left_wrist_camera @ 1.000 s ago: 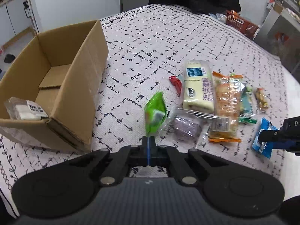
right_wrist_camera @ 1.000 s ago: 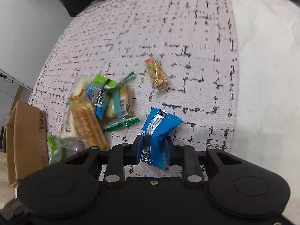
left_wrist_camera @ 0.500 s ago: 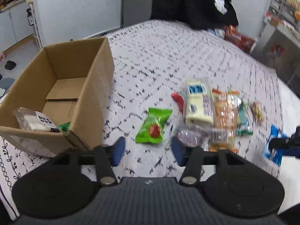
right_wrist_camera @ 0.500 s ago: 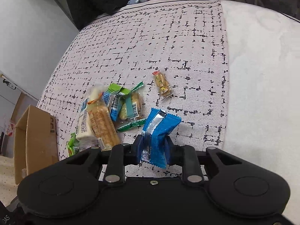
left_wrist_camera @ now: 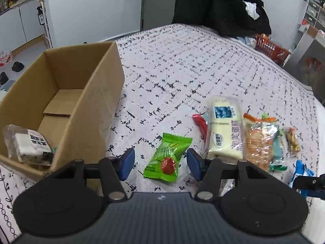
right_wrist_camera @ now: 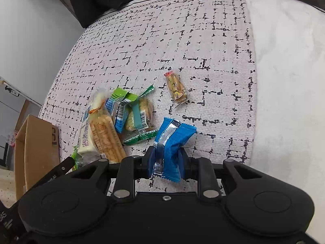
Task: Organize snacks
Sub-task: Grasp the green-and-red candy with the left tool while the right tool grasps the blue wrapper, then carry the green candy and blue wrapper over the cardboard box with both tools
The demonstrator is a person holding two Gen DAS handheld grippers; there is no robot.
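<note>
While the green snack packet (left_wrist_camera: 167, 158) lies on the bed (left_wrist_camera: 182, 65) between the left hand-held gripper (left_wrist_camera: 160, 163)'s parted pads, untouched, the right hand-held gripper (right_wrist_camera: 165, 158) pinches a blue packet (right_wrist_camera: 169, 142).

A bed carries a pale spread (left_wrist_camera: 182, 65) with broken black grid marks. At its far edge lies a heap of black clothing (left_wrist_camera: 219, 6), and near the far right corner an orange-red basket (left_wrist_camera: 268, 47). Small dark things, perhaps shoes (left_wrist_camera: 17, 66), sit on the floor.
</note>
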